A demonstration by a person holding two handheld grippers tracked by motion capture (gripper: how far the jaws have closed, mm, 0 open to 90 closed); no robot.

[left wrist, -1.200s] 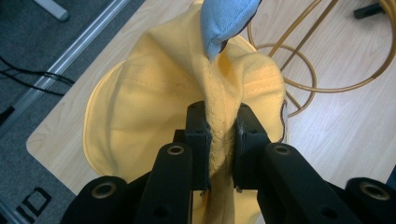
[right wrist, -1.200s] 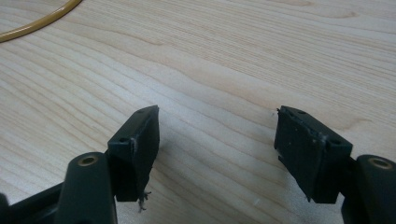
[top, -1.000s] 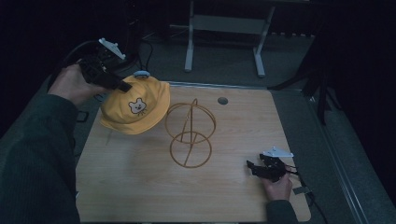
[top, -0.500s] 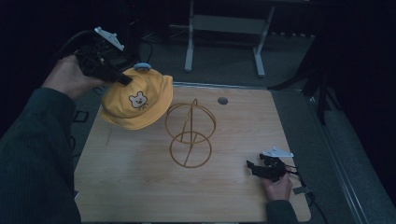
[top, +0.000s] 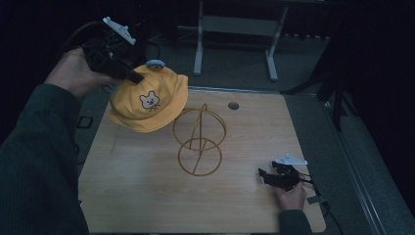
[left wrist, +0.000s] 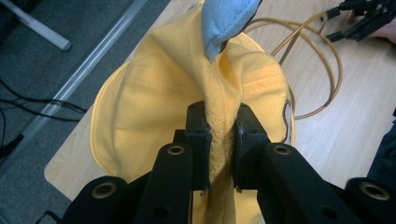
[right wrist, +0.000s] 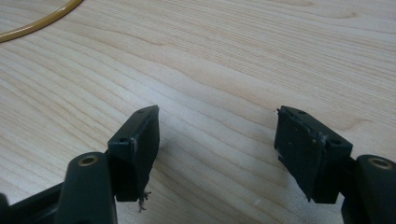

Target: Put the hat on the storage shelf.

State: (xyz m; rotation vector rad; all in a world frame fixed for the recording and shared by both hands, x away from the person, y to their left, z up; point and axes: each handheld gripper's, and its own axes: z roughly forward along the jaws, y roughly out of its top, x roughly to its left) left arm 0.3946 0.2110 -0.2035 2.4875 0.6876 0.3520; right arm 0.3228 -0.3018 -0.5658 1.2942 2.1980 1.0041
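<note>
A yellow cap with a small bear face and a blue ear hangs in the air above the table's far left corner. My left gripper is shut on a fold of its crown; in the left gripper view the yellow cloth is pinched between both pads, with the blue ear above. A gold wire stand made of rings sits mid-table, just right of the cap. My right gripper rests low at the near right of the table, its jaws open with bare wood between them.
The wooden table has a round hole near its far edge. A metal frame's legs stand on the dark floor beyond. Cables lie on the floor off the left edge.
My left gripper has lifted the cap up off the table and carried it slightly right, toward the wire stand. The right gripper has stayed where it was.
</note>
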